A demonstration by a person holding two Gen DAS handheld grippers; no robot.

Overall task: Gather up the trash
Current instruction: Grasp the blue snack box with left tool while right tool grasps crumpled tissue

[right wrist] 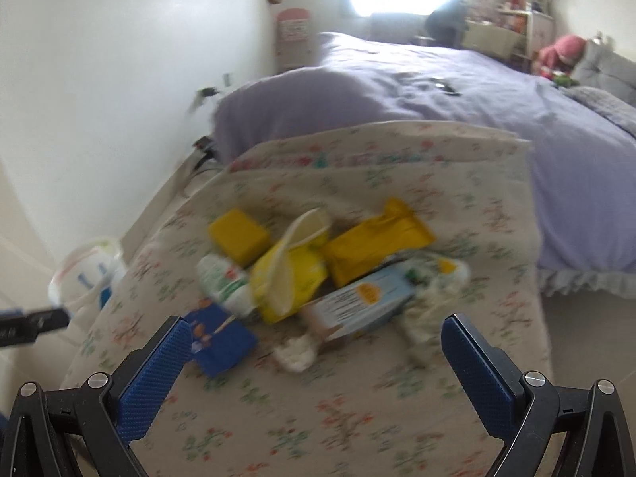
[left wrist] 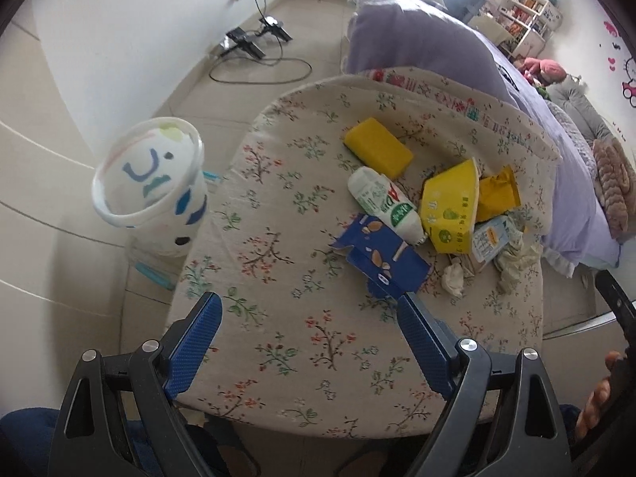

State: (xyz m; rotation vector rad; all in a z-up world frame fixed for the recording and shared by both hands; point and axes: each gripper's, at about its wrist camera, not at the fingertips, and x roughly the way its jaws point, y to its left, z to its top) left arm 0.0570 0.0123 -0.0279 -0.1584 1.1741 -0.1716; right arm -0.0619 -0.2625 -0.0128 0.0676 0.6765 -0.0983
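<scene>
Left wrist view: both grippers, left gripper (left wrist: 308,304) and right gripper (right wrist: 314,328), hang spread and empty. With the bin (left wrist: 149,177) off the table (left wrist: 278,342) at ten o'clock, a loose pinch on the blue carton (left wrist: 381,256) risks dropping it, and may nudge the bottle (left wrist: 383,204) rolling.

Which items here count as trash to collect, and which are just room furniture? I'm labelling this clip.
For the job: blue carton, white bottle, yellow box, yellow wrapper, crumpled tissue, white bin, both open grippers, left and right.

Just lying about: yellow sponge, purple bed, floor cables, bookshelf.
</scene>
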